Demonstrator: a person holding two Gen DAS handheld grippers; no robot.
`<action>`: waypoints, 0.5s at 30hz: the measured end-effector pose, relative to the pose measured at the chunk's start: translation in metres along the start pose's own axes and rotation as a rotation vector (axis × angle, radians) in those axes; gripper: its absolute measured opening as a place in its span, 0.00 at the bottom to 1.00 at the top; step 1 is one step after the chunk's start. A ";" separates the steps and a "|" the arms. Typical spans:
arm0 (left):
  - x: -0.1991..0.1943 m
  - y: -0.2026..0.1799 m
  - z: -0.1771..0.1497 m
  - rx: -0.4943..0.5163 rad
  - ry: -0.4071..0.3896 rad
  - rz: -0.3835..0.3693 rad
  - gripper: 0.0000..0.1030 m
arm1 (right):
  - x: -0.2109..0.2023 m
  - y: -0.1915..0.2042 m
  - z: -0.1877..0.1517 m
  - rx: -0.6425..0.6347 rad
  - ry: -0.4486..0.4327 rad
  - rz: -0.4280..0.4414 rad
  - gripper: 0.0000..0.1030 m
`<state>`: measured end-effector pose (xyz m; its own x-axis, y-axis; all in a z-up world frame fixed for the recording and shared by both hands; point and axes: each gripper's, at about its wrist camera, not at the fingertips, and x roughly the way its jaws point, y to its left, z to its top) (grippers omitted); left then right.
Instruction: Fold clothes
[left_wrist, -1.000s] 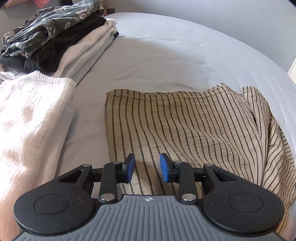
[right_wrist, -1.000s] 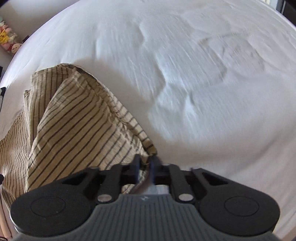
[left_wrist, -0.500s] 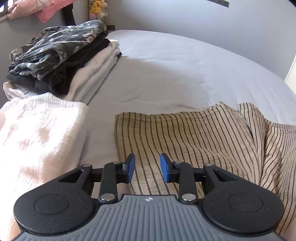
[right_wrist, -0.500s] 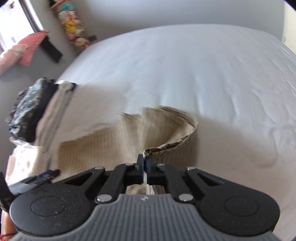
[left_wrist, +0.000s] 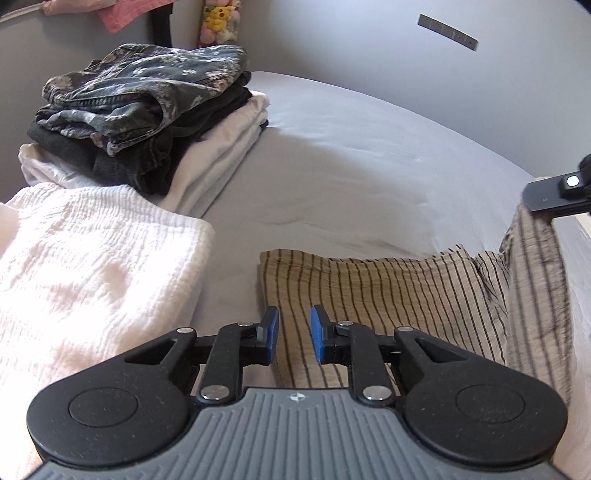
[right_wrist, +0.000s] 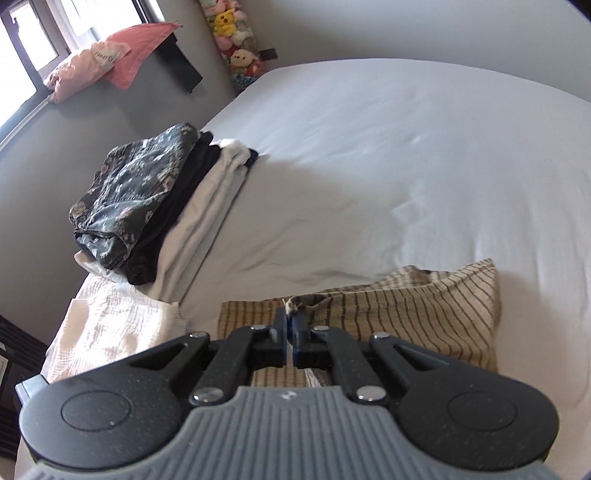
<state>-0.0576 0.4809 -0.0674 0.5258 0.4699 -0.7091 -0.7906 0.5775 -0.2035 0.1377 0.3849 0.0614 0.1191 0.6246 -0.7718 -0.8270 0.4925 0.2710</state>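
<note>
Left wrist view: the left gripper (left_wrist: 294, 329) is hovering over the near edge of the striped beige garment (left_wrist: 388, 291), blue pads spread, holding nothing. The garment is lying on the bed (left_wrist: 351, 155) near its front edge, its right side lifted toward the right gripper (left_wrist: 554, 195). A white textured cloth (left_wrist: 92, 266) is sitting left, a folded clothes stack (left_wrist: 147, 110) behind it. Right wrist view: the right gripper (right_wrist: 290, 325) is pinching a frayed corner of the garment (right_wrist: 424, 310), fingers pressed together on it.

striped beige garment (left_wrist: 388, 291) (half-folded) on bed
</note>
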 end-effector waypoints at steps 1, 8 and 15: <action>0.000 0.003 0.001 -0.012 0.000 0.000 0.21 | 0.008 0.004 0.001 0.002 0.008 0.008 0.03; 0.004 0.022 0.004 -0.065 0.011 0.001 0.21 | 0.070 0.031 0.004 0.006 0.085 0.039 0.03; 0.012 0.037 0.003 -0.129 0.043 -0.018 0.21 | 0.123 0.042 0.005 0.028 0.151 0.081 0.03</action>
<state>-0.0799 0.5103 -0.0812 0.5283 0.4300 -0.7321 -0.8166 0.4935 -0.2994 0.1203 0.4856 -0.0194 -0.0326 0.5656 -0.8240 -0.8146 0.4627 0.3498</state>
